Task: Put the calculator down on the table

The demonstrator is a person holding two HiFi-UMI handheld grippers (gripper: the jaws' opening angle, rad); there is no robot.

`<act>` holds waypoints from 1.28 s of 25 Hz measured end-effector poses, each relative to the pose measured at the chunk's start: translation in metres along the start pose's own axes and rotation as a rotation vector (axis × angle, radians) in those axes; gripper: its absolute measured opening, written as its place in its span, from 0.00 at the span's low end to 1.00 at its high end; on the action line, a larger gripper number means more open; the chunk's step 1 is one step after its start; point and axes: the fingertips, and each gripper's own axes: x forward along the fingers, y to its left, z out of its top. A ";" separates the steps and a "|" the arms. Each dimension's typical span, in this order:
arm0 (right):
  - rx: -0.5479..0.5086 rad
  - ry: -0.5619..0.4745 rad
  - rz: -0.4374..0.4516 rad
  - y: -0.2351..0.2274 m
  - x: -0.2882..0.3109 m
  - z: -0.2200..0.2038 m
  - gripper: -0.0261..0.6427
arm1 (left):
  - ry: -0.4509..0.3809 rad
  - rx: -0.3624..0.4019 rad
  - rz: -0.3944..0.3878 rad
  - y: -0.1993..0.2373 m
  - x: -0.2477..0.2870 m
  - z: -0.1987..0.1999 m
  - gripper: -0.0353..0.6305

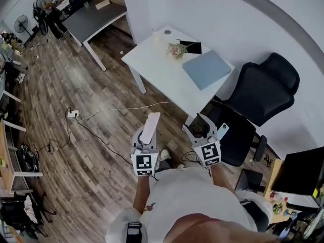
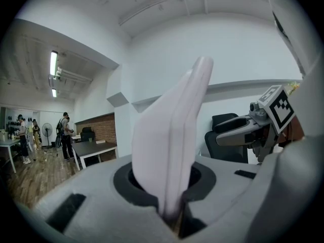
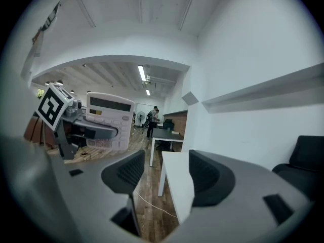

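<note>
A white calculator (image 1: 150, 127) stands on edge between the jaws of my left gripper (image 1: 147, 142), which is shut on its lower end. In the left gripper view the calculator (image 2: 172, 140) rises edge-on from the pads. The right gripper view shows its keys and display (image 3: 106, 120) at the left. My right gripper (image 1: 201, 125) is open and holds nothing, and its pads (image 3: 126, 172) stand wide apart. Both grippers hover over the wooden floor, short of the white table (image 1: 162, 70), whose near corner (image 3: 177, 181) shows between the right jaws.
On the table lie a blue-grey flat case (image 1: 206, 69), a small bunch of flowers (image 1: 176, 49) and a black item (image 1: 192, 47). A black office chair (image 1: 263, 92) stands at the right. A cable and power strip (image 1: 73, 114) lie on the floor at left. A dark table (image 1: 93, 19) and people stand far back.
</note>
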 end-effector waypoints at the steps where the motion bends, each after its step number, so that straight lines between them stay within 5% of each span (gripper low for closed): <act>1: 0.001 0.001 -0.001 -0.001 0.008 0.001 0.44 | -0.001 0.001 -0.002 0.006 0.005 0.000 0.17; 18: -0.015 0.045 -0.023 0.009 0.109 0.013 0.46 | -0.010 -0.009 -0.030 0.097 0.059 -0.009 0.17; 32: -0.011 0.078 0.001 -0.004 0.152 0.006 0.45 | 0.014 -0.029 -0.015 0.124 0.094 -0.017 0.17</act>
